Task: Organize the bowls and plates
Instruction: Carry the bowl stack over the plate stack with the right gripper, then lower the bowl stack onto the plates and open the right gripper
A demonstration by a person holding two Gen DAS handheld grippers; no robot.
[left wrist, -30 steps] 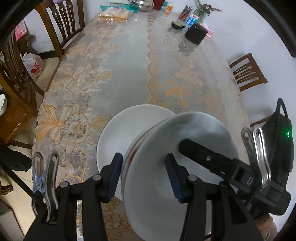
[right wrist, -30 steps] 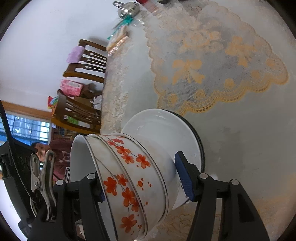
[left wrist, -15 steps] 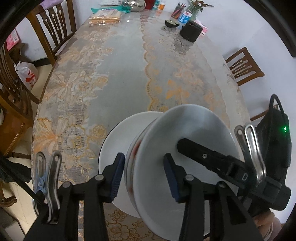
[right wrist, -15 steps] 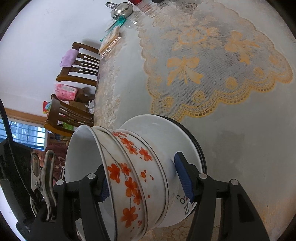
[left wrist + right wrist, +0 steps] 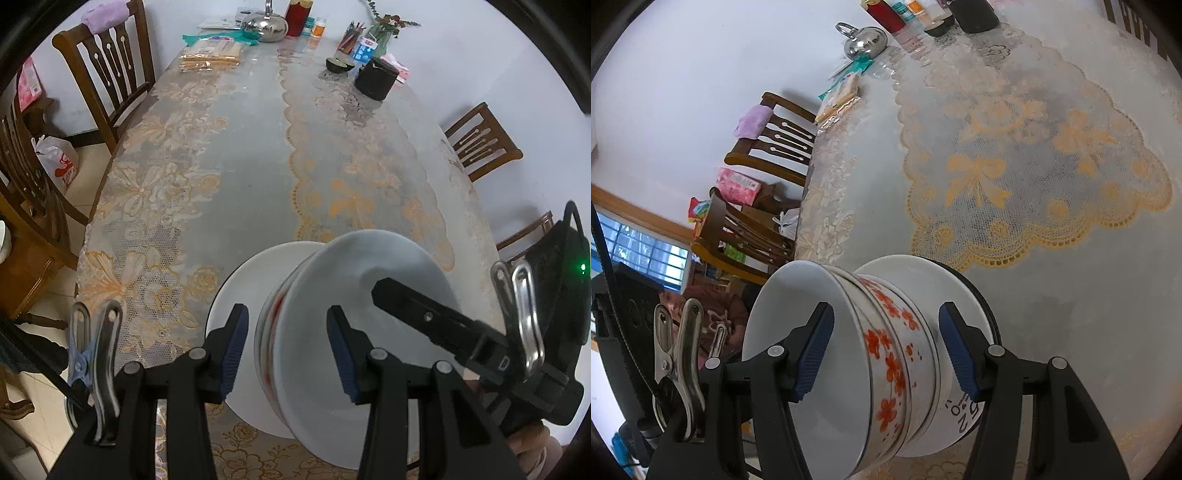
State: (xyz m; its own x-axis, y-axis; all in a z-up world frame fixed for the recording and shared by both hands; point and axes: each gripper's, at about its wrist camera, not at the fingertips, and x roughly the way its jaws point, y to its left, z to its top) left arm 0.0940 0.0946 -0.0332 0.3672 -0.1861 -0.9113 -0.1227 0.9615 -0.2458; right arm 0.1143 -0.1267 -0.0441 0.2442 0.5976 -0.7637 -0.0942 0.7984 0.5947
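Three nested bowls (image 5: 351,266), white with orange flowers on the outside (image 5: 894,350), stand on a white plate (image 5: 236,288) at the near end of the lace-covered table. My right gripper (image 5: 886,306) is shut on the stack's wall, one pad inside the top bowl and the other against the lowest bowl just above the plate (image 5: 923,269). In the left wrist view one of its fingers (image 5: 413,310) reaches into the bowl from the right. My left gripper (image 5: 286,310) straddles the near wall, open. A narrow gap shows between its outer pad and the bowls.
Wooden chairs stand on the left (image 5: 110,66) and right (image 5: 480,140) of the table. At the far end are a steel kettle (image 5: 264,26), a black container (image 5: 376,79), a wrapped packet (image 5: 210,55) and jars. A seated person (image 5: 713,314) is beyond the left edge.
The bowl stack has shifted farther over the plate and looks less tilted. My right gripper's inner pad, earlier hidden behind the rim, now shows inside the top bowl. The left jaws narrowed slightly.
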